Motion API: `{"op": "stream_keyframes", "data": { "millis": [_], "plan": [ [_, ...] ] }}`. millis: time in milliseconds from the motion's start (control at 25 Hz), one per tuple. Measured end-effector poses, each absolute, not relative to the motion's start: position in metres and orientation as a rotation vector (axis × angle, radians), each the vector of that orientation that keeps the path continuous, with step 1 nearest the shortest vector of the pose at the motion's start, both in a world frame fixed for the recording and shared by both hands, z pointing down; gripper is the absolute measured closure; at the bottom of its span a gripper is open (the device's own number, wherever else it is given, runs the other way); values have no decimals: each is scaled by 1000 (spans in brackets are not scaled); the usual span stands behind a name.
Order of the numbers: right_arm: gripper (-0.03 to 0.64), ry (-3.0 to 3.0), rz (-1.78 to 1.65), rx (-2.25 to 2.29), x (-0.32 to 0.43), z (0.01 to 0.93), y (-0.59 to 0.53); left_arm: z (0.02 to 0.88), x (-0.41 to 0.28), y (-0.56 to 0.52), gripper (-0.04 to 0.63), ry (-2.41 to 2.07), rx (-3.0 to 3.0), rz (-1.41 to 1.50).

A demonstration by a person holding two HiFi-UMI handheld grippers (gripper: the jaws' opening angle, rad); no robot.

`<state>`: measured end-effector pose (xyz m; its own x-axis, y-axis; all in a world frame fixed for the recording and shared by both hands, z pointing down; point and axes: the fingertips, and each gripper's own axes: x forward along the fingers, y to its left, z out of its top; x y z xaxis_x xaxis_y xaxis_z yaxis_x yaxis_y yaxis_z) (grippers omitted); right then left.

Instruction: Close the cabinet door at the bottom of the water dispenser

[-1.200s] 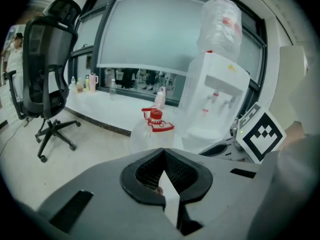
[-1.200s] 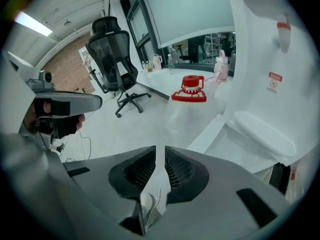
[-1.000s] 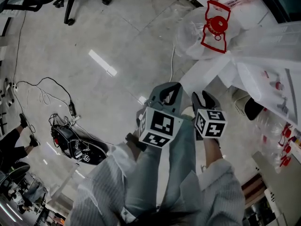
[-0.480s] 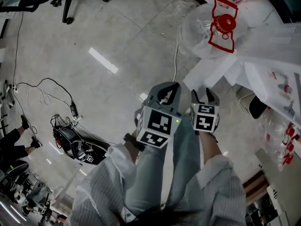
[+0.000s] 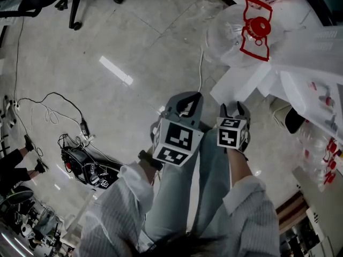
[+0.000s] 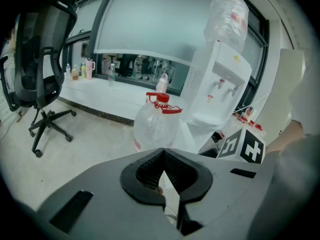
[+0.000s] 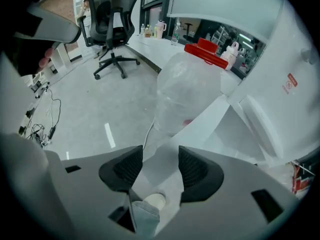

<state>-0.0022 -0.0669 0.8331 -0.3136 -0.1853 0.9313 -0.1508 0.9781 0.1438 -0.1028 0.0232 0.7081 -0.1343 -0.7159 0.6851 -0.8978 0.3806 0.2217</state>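
1. Not done yet. The cabinet door (image 5: 239, 85) is swung out from the bottom of the water dispenser (image 6: 220, 79). Its free edge points toward the spare water jug (image 5: 231, 28), which stands on the floor just beside the dispenser.
2. My right gripper (image 7: 160, 156) is down near that door. Its jaws have just been opening and now stand wide apart. The door's white edge shows through the gap, but the pads aren't pressing on it, so nothing's gripped.
3. My left gripper (image 6: 164, 153) has its jaws together with nothing in them. It sits beside the right one, on the side away from the dispenser.
4. What's left, as I read it, is pretty much the whole job: get contact on the door and swing it back flush against the dispenser.
5. Writing: nothing I can read.
   - The red sticker (image 7: 289, 82) on the dispenser's side is too small.
   - The reddish print on the bottle (image 6: 228, 16) atop the dispenser is blurred.
   - The cubes only carry black-and-white square markers, and there's no brand anywhere.
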Motion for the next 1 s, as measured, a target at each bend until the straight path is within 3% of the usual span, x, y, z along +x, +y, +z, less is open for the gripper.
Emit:
{"op": "stream_keyframes", "data": {
  "millis": [1000],
  "plan": [
    [423,-1801,177,432,131,841,-143,702,-9,-58,585,-1824,1480,381]
  ]
}}
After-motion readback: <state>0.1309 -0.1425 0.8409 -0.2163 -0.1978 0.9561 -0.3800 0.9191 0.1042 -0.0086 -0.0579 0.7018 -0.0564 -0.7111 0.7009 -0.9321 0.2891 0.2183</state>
